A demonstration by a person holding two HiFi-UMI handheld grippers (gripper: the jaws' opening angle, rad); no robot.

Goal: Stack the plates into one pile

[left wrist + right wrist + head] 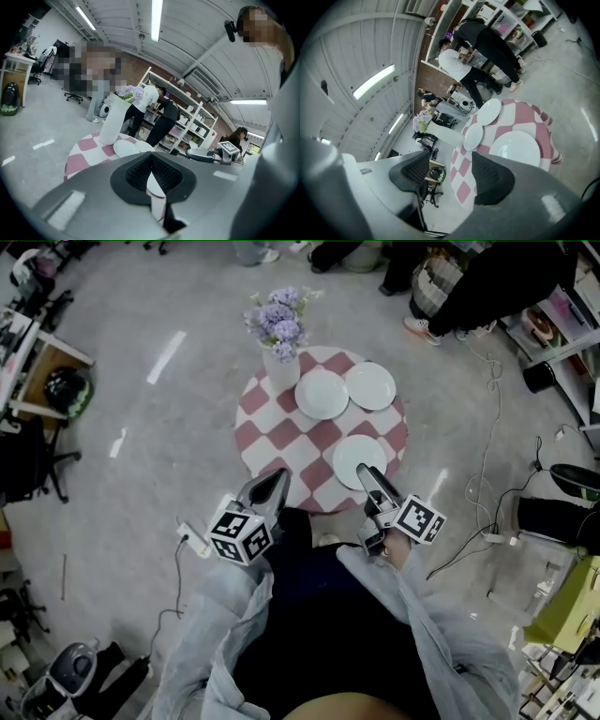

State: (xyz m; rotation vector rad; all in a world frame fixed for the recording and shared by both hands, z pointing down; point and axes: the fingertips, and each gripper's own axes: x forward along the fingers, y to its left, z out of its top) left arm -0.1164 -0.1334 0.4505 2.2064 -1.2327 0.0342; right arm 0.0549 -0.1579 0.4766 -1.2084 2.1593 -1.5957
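Below you, the round checked worktop [281, 432] carries three white plates. The far-left plate [322, 393] and far-right plate [369, 385] sit just beside each other, with the near plate [359, 457] apart from them. A vase [281, 368] of purple flowers [277, 320] stands by the far-left plate. Your left gripper [277, 476] points at the worktop's near edge — your right gripper [364, 471] reaches over the near plate's rim.

White plates [322, 393]; red-white checked tablecloth [272, 442]; purple flowers [277, 320].
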